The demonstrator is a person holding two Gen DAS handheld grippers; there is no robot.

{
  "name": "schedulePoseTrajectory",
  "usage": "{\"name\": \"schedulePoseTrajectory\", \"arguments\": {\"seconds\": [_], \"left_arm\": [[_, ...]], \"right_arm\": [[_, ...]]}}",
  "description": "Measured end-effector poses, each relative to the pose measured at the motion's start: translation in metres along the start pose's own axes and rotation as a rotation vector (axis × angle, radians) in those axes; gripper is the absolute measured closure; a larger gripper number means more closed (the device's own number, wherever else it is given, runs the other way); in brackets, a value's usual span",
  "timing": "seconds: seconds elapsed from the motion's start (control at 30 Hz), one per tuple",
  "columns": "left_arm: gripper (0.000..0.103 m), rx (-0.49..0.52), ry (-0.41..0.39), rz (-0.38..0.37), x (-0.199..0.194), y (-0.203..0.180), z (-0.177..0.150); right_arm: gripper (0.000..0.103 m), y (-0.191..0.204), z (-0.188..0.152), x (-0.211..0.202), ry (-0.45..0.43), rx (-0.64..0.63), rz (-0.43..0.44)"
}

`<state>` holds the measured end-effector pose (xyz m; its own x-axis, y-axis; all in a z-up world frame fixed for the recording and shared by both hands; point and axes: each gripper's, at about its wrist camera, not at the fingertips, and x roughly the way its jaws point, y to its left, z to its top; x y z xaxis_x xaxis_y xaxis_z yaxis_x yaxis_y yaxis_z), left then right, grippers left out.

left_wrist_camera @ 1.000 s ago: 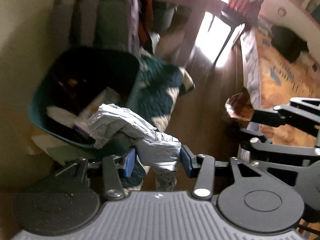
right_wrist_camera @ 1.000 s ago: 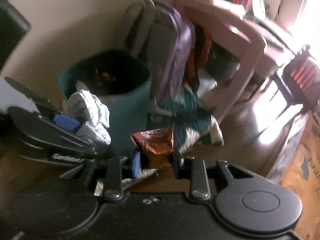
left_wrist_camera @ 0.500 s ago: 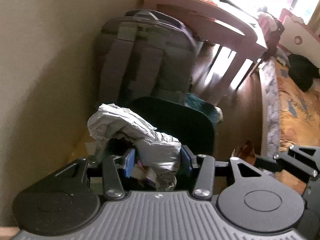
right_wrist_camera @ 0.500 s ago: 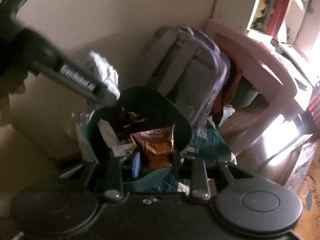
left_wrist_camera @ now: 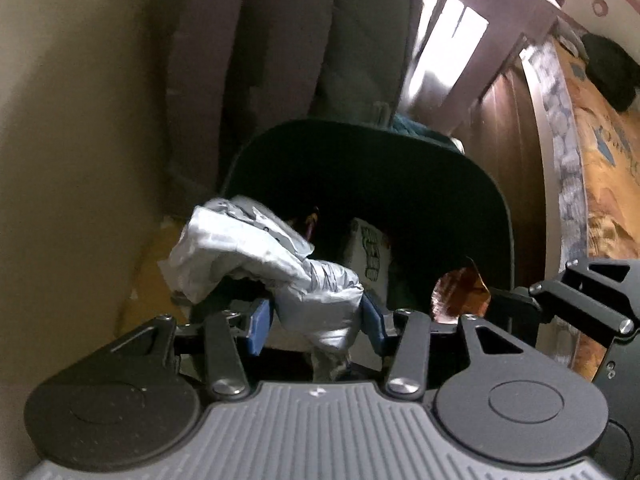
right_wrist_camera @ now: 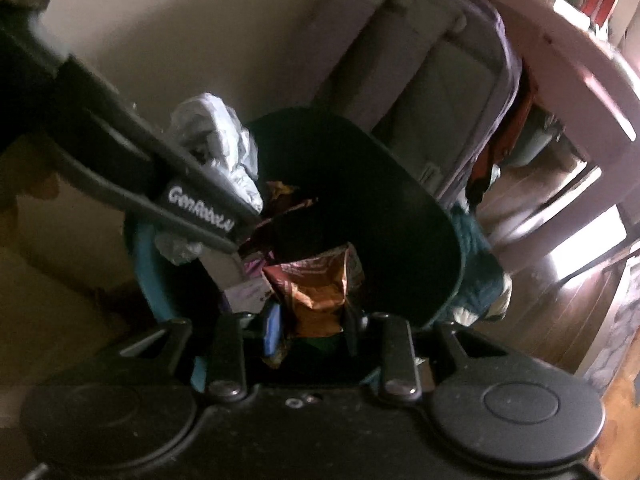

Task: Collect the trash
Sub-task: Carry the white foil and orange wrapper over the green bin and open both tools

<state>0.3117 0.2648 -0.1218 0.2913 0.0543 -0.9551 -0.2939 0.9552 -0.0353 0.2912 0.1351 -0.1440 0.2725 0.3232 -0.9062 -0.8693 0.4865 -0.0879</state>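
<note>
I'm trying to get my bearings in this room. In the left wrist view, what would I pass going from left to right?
Wall → crumpled grey bag in the left gripper → bin → orange wrapper → patterned rug.

grey backpack (left_wrist_camera: 280, 40), pink desk (right_wrist_camera: 580, 64), patterned rug (left_wrist_camera: 600, 160)

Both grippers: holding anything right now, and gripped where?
Left gripper: crumpled silver wrapper, pinched at its lower end. Right gripper: orange-brown snack bag, pinched at its near end. Both hang over the dark bin.
</note>
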Motion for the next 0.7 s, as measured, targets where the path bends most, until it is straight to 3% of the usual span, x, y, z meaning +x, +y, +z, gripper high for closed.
{"name": "schedulePoseTrajectory", "arguments": {"seconds": [0.37,0.53,0.7], "left_arm": [[0.056,0.025,0.086,-0.002,0.04,0.005,-0.002],[0.034,0.028,0.047,-0.045,0.033,0.007,-0.005],[0.034,0.048,0.007,-0.048,0.015,0.006,-0.013]], "right_arm": [[0.066,0.003,-0.002,0.023,0.08,0.064,-0.003],[0.061,0.003,0.0,0.018,0.071,0.085,0.017],[0.056,0.005,-0.003,0.005,0.047,0.119,0.018]]}}
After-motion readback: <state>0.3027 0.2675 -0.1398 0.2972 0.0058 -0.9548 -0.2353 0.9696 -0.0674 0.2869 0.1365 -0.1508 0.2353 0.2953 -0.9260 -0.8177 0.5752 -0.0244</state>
